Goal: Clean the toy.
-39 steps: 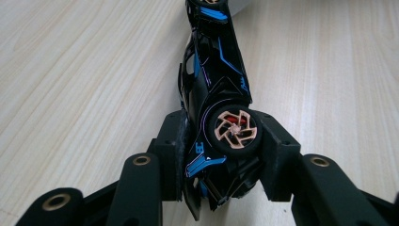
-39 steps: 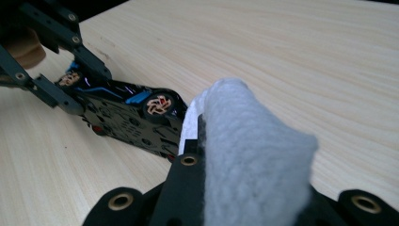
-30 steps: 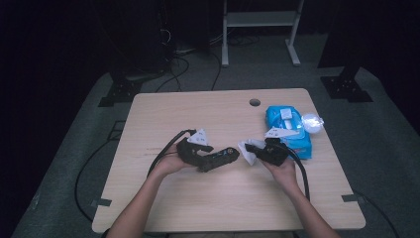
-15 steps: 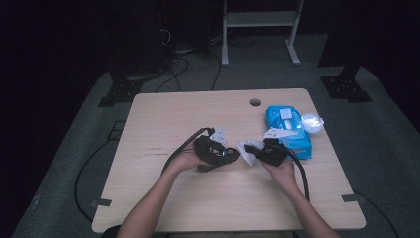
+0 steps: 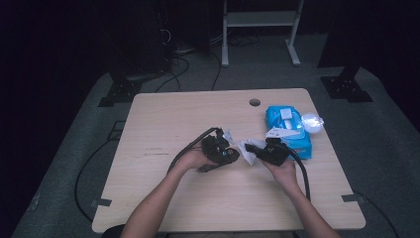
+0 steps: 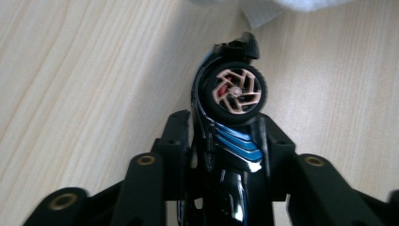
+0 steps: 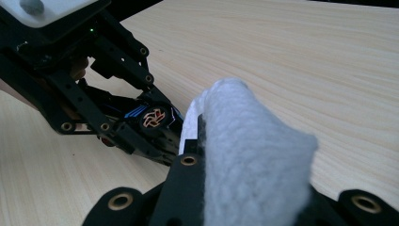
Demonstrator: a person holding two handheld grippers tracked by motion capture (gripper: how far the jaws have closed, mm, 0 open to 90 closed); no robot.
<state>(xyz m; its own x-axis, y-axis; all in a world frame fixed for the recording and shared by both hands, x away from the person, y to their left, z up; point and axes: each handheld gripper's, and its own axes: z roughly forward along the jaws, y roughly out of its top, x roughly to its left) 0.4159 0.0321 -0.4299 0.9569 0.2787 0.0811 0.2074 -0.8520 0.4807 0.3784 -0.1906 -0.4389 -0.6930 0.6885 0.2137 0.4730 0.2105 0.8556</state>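
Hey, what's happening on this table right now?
A person is working at a wooden table with a gripper in each hand. The left gripper has just closed its jaws on a black toy car with blue stripes. The right gripper is shut on a white wipe, held close to the car. A blue wipes pack lies behind it.

Toy car (image 5: pixel 224 154) left of wipe (image 5: pixel 249 150) (touching); wipes pack (image 5: pixel 289 130) behind, on table (image 5: pixel 168 119).

Left gripper (image 5: pixel 233 154): holds dark toy | right gripper (image 5: pixel 253 148): holds wipe (image 5: pixel 247 151) | blue pack (image 5: pixel 287 131): right, on tabletop (image 5: pixel 173 119)
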